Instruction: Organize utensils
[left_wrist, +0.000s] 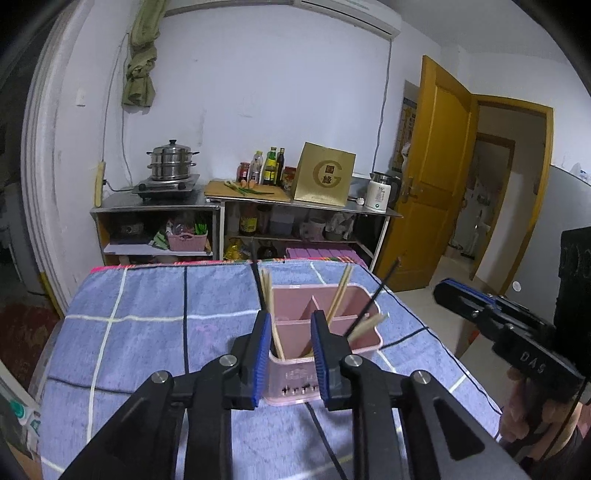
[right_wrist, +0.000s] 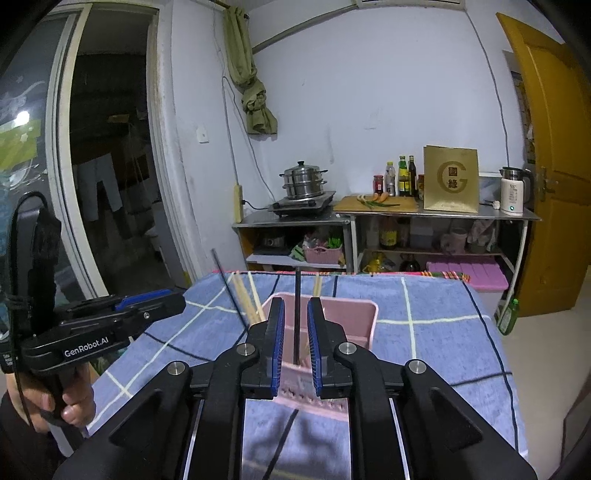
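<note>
Most of the sorting looks done. The pink caddy (left_wrist: 325, 332) sits low in the middle of the left wrist view, on the blue checked cloth (left_wrist: 147, 332), and already holds the utensils that can be seen: pale wooden chopsticks (left_wrist: 341, 295) lean out of its compartments toward the upper middle and right of the frame, and black chopsticks (left_wrist: 258, 288) stand among them. No loose utensil shows on the bare cloth in either view, though the near edge of the table is hidden behind the tongs.

The left gripper (left_wrist: 290, 354) hangs over the caddy's near wall with its blue pads apart; a wooden chopstick passes between them without being pinched, so it is released. The right gripper (right_wrist: 295, 343), low centre in its own view, also straddles the caddy's near end. A black chopstick (right_wrist: 296, 314) stands upright in the gap between its pads, with daylight on both sides, so the jaws appear unclenched. It seems to stand in the caddy rather than in a grasp, but the lower end is lost behind the pads and I cannot be sure.

Judging from this, what is left is small: backing both tongs away, and perhaps straightening the chopsticks that lean out to the right.
</note>
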